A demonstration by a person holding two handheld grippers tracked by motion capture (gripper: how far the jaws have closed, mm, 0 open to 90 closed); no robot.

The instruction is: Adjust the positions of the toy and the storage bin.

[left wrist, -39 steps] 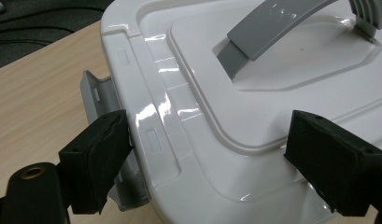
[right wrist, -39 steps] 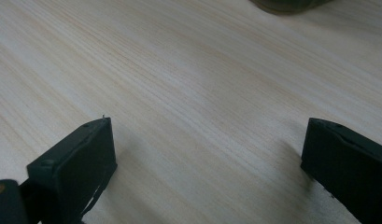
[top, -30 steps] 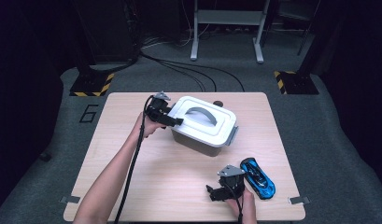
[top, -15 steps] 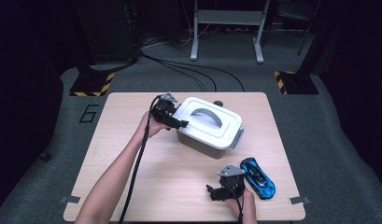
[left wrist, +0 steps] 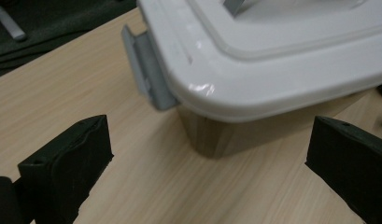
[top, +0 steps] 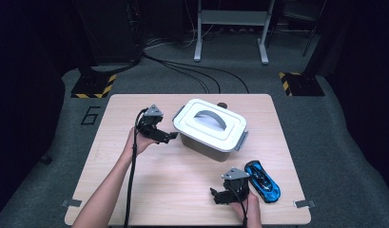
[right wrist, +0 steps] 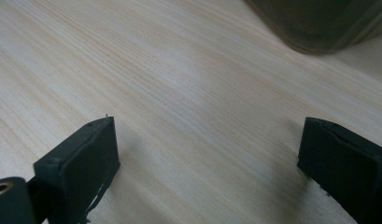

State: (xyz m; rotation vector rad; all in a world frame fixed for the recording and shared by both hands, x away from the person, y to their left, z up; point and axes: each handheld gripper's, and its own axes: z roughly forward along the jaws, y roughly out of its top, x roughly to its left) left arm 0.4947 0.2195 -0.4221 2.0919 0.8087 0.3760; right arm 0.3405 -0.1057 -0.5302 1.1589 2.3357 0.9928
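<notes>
I have the left gripper (top: pixel 169 137) released, its jaws just having swung wide with nothing between them, sitting just off the left end of the white plastic storage box with a grey handle and grey side latches (top: pixel 210 128), which stands near the middle of the light wooden counter (top: pixel 182 190), toward the far edge. In the left gripper view the grey latch (left wrist: pixel 146 70) on that end hangs down beside the lid's corner. I judge the step is working that latch, so I'd line one jaw under its lower lip, come in level and slow, and avoid shoving the box sideways. My right gripper (top: pixel 218 195) rests released near the counter's near edge, just beside the blue toy car (top: pixel 262 180); I'd keep it ready to steady the box
</notes>
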